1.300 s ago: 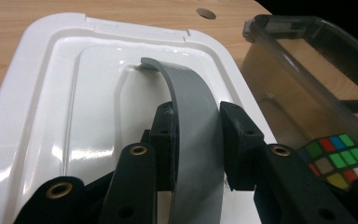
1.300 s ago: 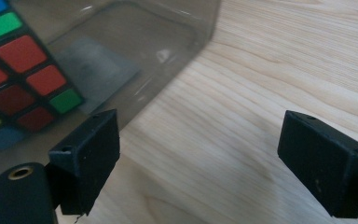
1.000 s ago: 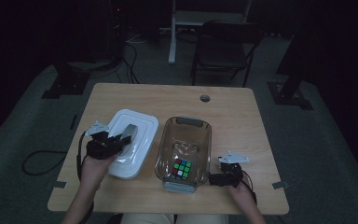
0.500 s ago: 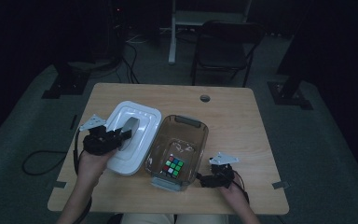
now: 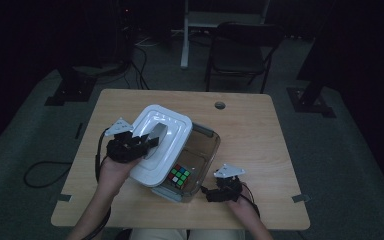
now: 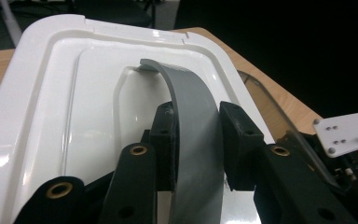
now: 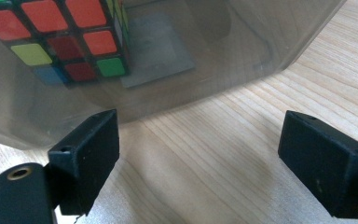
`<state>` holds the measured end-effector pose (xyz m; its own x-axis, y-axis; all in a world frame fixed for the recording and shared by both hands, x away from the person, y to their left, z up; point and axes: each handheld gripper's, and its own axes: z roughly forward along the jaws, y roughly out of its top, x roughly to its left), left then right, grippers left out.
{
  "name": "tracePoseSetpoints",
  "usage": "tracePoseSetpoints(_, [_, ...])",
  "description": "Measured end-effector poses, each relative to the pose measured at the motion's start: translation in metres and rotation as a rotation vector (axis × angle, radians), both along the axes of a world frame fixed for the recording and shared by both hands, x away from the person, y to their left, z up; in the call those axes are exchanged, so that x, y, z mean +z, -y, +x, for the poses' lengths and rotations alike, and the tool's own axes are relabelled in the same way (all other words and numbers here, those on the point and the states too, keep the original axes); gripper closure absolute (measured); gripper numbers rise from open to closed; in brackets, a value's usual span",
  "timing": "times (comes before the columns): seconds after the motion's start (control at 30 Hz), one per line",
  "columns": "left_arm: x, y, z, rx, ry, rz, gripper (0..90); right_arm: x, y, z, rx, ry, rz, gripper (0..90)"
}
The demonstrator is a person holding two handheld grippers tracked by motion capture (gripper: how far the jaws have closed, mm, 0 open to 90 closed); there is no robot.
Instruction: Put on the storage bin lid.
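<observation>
White lid (image 5: 162,142) now lifted over bin (image 5: 205,150), left fingers (image 6: 198,140) clamped on its handle (image 6: 193,135); right fingers (image 7: 326,168) apart; no legible writing.

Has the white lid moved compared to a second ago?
Yes. The lid, held by its grey handle in the left gripper, has shifted right across the table and now tilts over the clear box.

Left tool (image 5: 150,142) holds white lid (image 5: 167,135) over box (image 5: 207,150).
</observation>
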<state>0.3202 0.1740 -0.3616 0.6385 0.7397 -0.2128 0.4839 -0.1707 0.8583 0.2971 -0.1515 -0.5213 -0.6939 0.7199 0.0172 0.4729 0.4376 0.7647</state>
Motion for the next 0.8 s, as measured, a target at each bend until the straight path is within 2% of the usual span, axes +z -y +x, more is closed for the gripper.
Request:
tracePoseSetpoints(0.07, [-0.001,0.007,0.001,-0.013,-0.005,0.005,69.9,0.001,-0.001,0.002,-0.005,-0.010,0.005,12.2])
tracePoseSetpoints(0.17, [-0.003,0.011,0.003,-0.023,-0.012,0.004,69.9,0.002,-0.007,0.005,-0.007,0.001,0.009,12.3])
tracePoseSetpoints(0.33, [-0.003,0.014,0.006,-0.031,-0.019,0.009,70.0,0.002,-0.031,0.008,0.031,0.007,-0.002,12.2])
tracePoseSetpoints(0.53, [-0.005,0.018,0.010,-0.054,-0.024,0.013,69.9,-0.003,-0.041,0.010,0.046,0.003,-0.025,12.2])
tracePoseSetpoints(0.67, [-0.006,0.023,0.013,-0.085,-0.034,0.008,69.9,0.000,-0.034,0.007,0.052,0.004,-0.018,12.1])
tracePoseSetpoints(0.8, [-0.008,0.028,0.015,-0.090,-0.040,0.020,69.9,0.004,-0.013,0.009,0.002,0.005,0.013,12.1])
